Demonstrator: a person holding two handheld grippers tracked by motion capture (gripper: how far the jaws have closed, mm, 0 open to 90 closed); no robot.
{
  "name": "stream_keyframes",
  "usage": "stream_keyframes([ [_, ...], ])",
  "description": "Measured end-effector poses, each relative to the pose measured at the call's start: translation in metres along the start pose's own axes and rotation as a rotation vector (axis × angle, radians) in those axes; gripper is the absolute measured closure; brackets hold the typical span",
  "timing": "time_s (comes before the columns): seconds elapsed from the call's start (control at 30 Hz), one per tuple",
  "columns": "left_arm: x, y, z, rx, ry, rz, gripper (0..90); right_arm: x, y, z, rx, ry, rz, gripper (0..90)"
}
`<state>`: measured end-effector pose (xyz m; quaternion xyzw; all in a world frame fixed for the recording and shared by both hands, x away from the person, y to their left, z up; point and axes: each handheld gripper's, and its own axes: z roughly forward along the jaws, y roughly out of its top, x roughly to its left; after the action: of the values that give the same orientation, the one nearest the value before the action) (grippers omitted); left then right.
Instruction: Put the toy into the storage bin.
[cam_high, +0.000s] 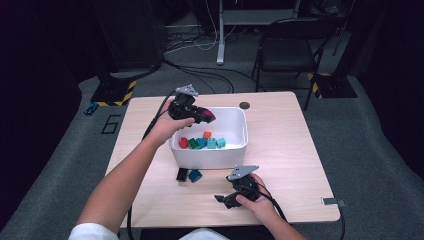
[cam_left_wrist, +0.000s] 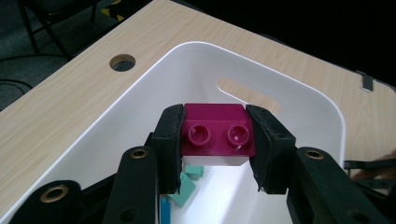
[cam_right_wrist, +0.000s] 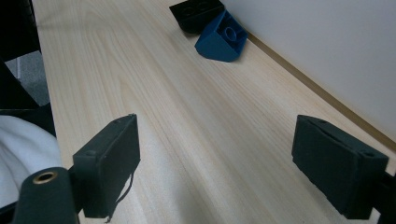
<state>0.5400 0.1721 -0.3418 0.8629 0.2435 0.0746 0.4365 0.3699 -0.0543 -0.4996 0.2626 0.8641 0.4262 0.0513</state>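
My left gripper (cam_left_wrist: 215, 144) is shut on a magenta two-stud brick (cam_left_wrist: 215, 133) and holds it over the near-left corner of the white bin (cam_high: 235, 159); from above, gripper (cam_high: 205, 116) and brick (cam_high: 209, 116) hang just above the bin's rim. Red, green, orange and teal bricks (cam_high: 202, 142) lie on the bin floor, and teal ones (cam_left_wrist: 187, 186) show below the held brick. My right gripper (cam_right_wrist: 217, 163) stands open low over the bare table, nothing between its pads. A black brick (cam_right_wrist: 196, 11) and a blue brick (cam_right_wrist: 222, 41) lie ahead of it by the bin's outer wall (cam_right_wrist: 327, 51).
The black brick (cam_high: 182, 174) and blue brick (cam_high: 195, 175) sit on the table just in front of the bin. A round hole (cam_high: 244, 105) in the tabletop lies behind the bin. A folding chair (cam_high: 290, 45) and cables stand on the floor beyond the table.
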Motion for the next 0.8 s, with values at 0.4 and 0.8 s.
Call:
stream_keyframes([
  [0.4,0.002,-0.002,0.046,0.035,-0.028,0.012,58.7,0.0,0.0,-0.001,-0.003,0.006,-0.008,14.7],
  [0.8,0.006,-0.008,0.07,0.075,-0.015,0.016,58.3,0.0,0.0,0.0,-0.001,0.007,-0.01,14.8],
])
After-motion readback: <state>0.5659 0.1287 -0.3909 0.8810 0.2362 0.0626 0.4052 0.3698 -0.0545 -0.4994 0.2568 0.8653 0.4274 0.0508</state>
